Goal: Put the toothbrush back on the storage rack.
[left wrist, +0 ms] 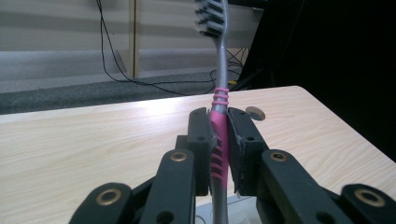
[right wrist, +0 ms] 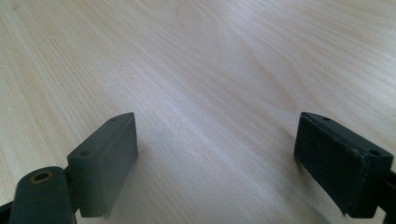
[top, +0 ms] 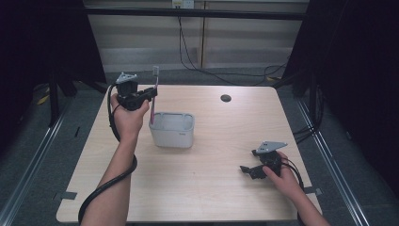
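A pale wooden table point(top: 211, 183) stands before dark curtains and a grey wall with trailing cables. A pink-and-grey toothbrush point(left wrist: 220, 140) stands upright, bristles up, its lower end over the left rim of a white rectangular holder point(top: 172, 129), clamped at its pink grip by the left gripper point(left wrist: 220, 151). The right gripper point(right wrist: 215, 163) rests low at the table's near right, jaws spread wide and holding nothing.

A pink-and-grey toothbrush point(left wrist: 219, 140), black tongs point(left wrist: 219, 154), a pale grey tub point(top: 172, 129), light woodgrain table point(top: 226, 141).
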A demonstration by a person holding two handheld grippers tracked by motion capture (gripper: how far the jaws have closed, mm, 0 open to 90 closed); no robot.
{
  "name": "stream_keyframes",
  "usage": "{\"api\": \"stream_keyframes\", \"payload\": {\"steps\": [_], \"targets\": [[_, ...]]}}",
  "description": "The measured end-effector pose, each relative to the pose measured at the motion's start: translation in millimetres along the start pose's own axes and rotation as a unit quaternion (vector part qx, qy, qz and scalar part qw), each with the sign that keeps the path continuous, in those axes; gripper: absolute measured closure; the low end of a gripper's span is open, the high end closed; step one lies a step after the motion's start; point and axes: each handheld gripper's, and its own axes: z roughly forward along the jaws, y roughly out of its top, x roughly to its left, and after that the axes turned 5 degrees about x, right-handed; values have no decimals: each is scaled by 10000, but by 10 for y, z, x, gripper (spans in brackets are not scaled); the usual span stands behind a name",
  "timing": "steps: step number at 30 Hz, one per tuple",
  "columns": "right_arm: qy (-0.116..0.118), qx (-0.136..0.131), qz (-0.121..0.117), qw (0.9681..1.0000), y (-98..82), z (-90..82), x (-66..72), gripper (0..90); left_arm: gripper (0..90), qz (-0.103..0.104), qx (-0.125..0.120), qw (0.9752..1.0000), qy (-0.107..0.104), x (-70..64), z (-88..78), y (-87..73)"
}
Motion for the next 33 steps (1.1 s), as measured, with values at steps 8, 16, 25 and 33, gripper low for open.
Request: {"api": "stream_keyframes", "payload": {"steps": [8, 16, 25, 33], "targets": [[0, 1, 5, 10000, 0, 0, 1, 127, 806, 33, 34, 10000, 33, -5, 88, -39], [2, 4, 11, 10000, 0, -1, 1, 127, 805, 31, 86, 10000, 33, -4, 167, -100], [2, 3, 9, 10000, 0, -1, 1, 127, 804, 57, 27, 10000, 48, 1, 201, -150], [2, 3, 10, 10000, 0, -1, 1, 127, 804, 20, 9, 10000, 53, 20, 194, -191]]}}
